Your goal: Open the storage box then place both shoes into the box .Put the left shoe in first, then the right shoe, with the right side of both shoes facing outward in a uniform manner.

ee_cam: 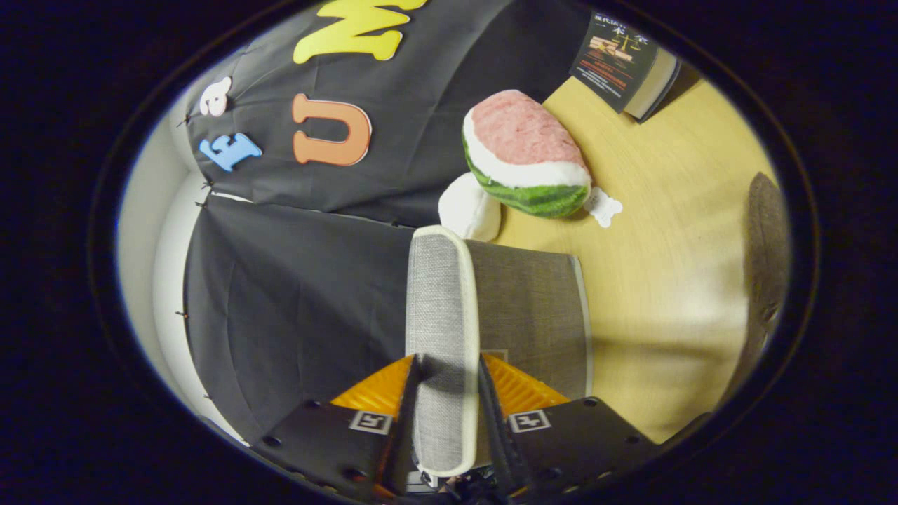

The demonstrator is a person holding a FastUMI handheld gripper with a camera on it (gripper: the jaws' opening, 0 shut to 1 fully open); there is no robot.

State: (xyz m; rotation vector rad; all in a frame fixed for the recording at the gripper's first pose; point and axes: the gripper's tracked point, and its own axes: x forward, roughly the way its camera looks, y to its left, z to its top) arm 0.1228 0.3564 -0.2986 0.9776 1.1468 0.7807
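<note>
Storage box [526, 308], gripper view: a fabric-covered box in grey woven cloth, lying at the centre and lower centre of the frame on a pale wood-grain tabletop [673, 280]. Its lid [438, 337] is a flat grey panel of coarse linen-like weave, edged all round with a cream-white piping and rounded at the corners. The lid is seen edge-on, running from the bottom centre of the frame up to mid-frame, and is lifted away from the darker grey-brown body of the box, which spreads to the right of it.

The gripper [445, 393], at the bottom centre, is closed narrowly on the lid: one ribbed finger presses each face of the panel, so the lid stands clamped between them.

Beyond the box, in the upper centre, lies a plush watermelon slice [526, 154], with fuzzy pink flesh, a white band and a striped green rind; a white tag hangs at its right end. A rounded white plush object [470, 207] sits just beside it, touching the far corner of the box lid. In the upper right, a book [621, 59] with a dark cover lies on the tabletop. At the far right edge is a dark brownish form [765, 259], too distorted to identify.
</note>
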